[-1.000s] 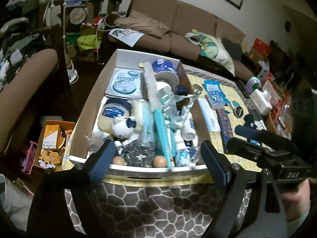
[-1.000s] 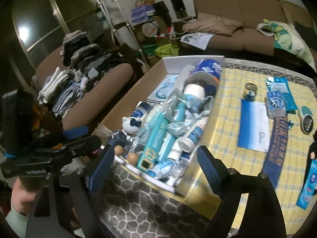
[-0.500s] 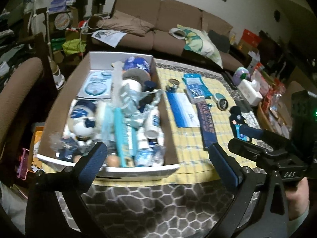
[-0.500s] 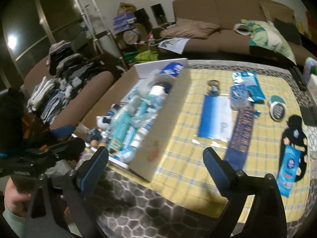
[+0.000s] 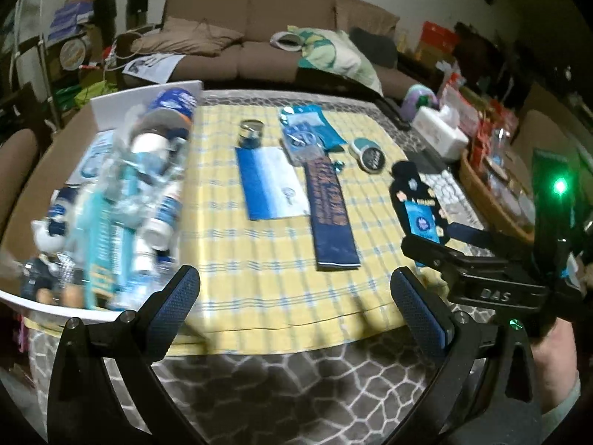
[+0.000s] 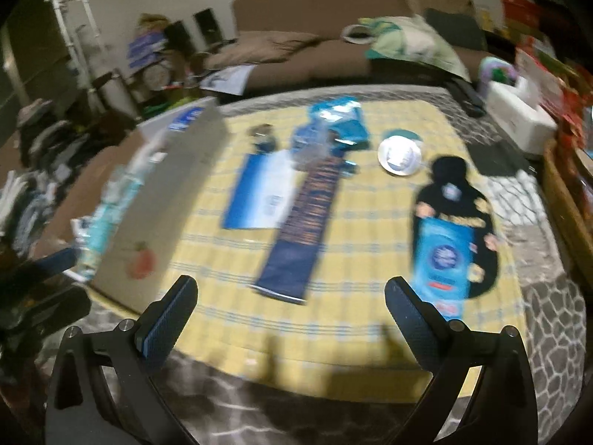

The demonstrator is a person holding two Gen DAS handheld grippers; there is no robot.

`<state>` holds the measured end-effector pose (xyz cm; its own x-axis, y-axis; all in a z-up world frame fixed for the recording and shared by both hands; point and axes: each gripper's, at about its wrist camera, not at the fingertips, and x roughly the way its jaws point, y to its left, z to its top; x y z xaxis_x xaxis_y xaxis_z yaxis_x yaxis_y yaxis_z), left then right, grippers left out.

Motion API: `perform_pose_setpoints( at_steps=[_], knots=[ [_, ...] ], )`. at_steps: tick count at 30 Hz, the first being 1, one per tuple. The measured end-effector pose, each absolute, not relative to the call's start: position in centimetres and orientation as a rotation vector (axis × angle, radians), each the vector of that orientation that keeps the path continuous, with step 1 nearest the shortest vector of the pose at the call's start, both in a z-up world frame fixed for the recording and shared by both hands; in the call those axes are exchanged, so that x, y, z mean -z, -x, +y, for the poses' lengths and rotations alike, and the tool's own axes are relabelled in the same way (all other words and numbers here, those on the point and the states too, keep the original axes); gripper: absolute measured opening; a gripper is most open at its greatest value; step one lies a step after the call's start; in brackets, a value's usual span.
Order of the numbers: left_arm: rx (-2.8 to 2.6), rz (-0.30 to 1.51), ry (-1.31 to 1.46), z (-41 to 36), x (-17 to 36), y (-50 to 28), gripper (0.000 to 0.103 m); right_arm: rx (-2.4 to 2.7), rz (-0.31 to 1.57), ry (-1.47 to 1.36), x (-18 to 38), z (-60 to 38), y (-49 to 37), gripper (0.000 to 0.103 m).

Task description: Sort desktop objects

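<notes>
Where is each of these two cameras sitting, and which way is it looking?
Left wrist view: sits on the left hand-held gripper, looking forward and down over the yellow checked cloth and the filled box; its two open fingers show, plus the right hand-held gripper and the hand holding it.
Right wrist view: sits on the right hand-held gripper, looking down at the same cloth, blurred; its open fingers show, with the left hand-held gripper's dark body at the left edge.
Shared: cloth, box, long dark blue package, sofa.

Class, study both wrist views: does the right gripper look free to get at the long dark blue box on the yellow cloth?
Probably yes. The right gripper is opening and empty, the long dark blue box lies just ahead on the yellow cloth, and nothing lies between them.
</notes>
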<state>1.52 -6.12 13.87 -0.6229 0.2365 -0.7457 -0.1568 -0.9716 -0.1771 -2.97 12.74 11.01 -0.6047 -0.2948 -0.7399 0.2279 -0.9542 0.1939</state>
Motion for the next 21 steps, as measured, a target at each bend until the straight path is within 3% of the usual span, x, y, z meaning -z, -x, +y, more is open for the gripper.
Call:
perform_pose_setpoints(
  at_steps=[21],
  knots=[
    [-2.721, -0.021, 1.457, -0.7, -1.3, 1.9, 0.103, 2.743, -0.007, -1.361, -1.0, 17.2, 3.2, 0.103]
  ],
)
